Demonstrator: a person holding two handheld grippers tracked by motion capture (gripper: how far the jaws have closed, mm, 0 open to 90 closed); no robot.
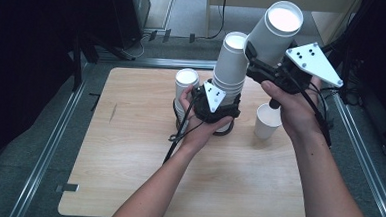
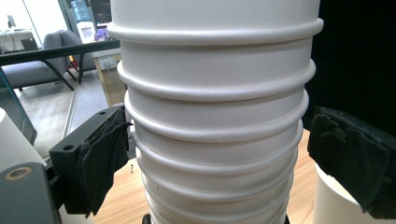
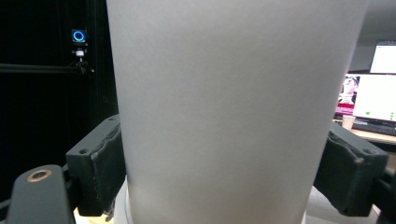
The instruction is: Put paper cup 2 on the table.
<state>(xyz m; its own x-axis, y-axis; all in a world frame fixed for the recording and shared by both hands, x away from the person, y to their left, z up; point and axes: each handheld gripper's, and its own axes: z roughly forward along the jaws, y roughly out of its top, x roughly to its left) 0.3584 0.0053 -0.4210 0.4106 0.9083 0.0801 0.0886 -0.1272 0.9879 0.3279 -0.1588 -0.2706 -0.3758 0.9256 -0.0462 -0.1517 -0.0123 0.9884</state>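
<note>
R gripper (image 1: 252, 62) is clenching a single cup (image 1: 275, 30), tilted, just up-right of the cup stack (image 1: 231, 65) on the counter (image 1: 142, 176). L gripper (image 1: 216, 109) is bracing the stack low, left pad touching, right pad apart. Judging: keep stack steady, pull cup clear w/o squeezing harder.

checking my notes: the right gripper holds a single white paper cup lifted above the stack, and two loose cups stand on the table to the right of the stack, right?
Not quite. One loose cup stands on the table to the right of the stack, not two; the high view shows it. The rest holds: the right gripper is clamped on a single white paper cup lifted above the stack.
</note>
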